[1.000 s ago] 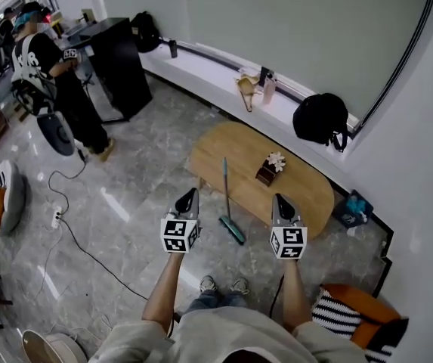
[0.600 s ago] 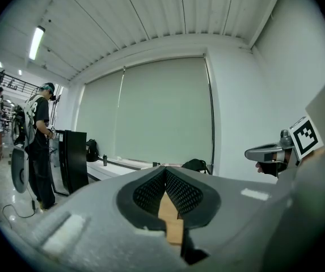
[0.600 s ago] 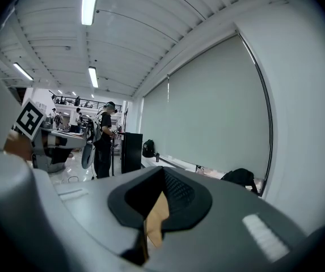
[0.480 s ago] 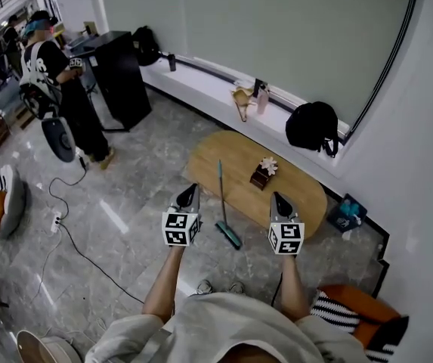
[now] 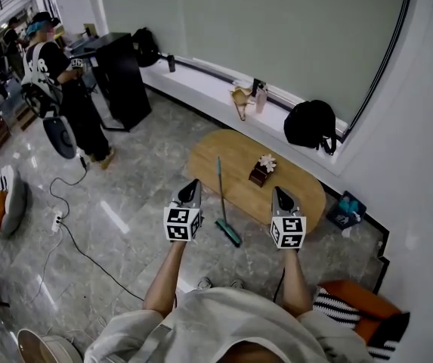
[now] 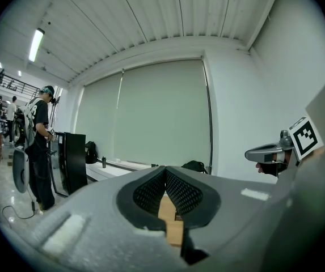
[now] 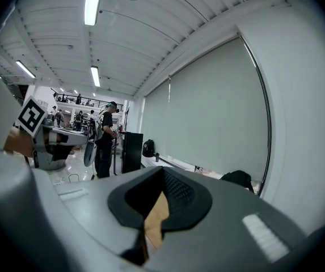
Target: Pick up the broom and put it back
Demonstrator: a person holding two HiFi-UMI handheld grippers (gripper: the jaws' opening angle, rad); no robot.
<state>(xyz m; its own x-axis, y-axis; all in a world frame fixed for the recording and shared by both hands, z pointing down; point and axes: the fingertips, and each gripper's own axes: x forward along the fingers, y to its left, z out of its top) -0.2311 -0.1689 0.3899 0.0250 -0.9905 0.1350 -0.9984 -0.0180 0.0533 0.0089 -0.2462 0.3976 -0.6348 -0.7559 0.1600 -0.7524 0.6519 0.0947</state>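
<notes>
Left gripper point(image 5: 193, 182) and right gripper point(image 5: 278, 191), closed and empty, have risen slightly; broom point(image 5: 222, 197) still leans on table point(image 5: 310, 191), ungrasped

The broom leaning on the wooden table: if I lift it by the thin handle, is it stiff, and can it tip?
The broom looks stiff: its thin handle runs straight. Probably light, yet bottom-heavy, since the wide head rests on the floor. It only leans on the edge of the table, so a nudge could tip it sideways.
</notes>
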